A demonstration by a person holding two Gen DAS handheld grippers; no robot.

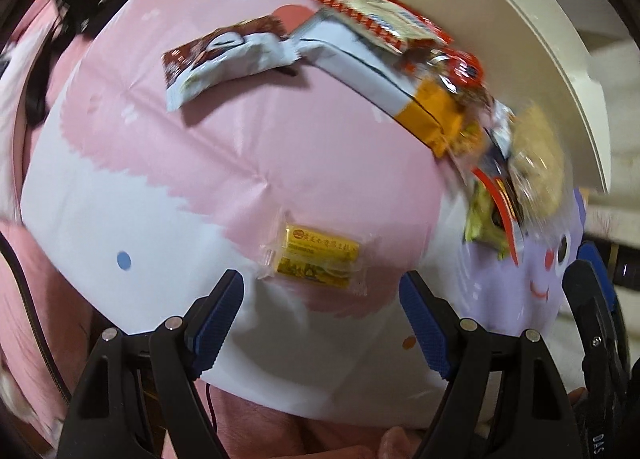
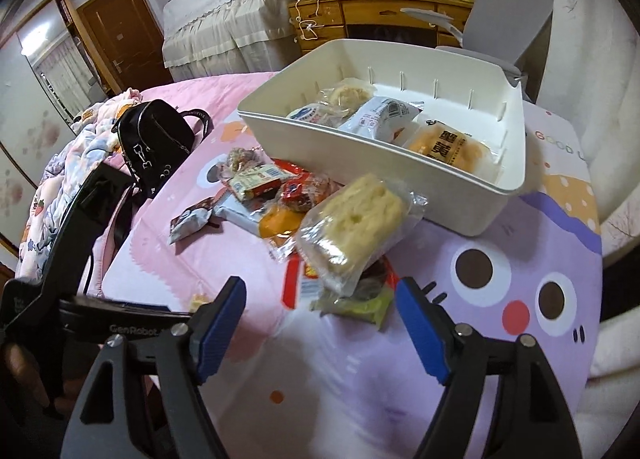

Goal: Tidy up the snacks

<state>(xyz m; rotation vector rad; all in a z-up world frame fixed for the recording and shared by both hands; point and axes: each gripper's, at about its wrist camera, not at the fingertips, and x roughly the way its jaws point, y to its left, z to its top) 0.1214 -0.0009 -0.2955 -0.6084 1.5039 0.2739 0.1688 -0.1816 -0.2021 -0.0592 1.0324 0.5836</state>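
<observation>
A pile of wrapped snacks lies on a pink and purple cartoon cloth. A pale cake in clear wrap sits on top of the pile, just ahead of my open, empty right gripper. A white bin behind the pile holds a few packets. In the left wrist view, a small yellow packet lies alone just ahead of my open, empty left gripper. A brown and white packet and a white and orange pack lie farther off, beside the bin.
A black bag rests on the bed at the left, by a crumpled blanket. The left gripper's body shows at the left of the right wrist view. A wooden desk and grey chair stand behind.
</observation>
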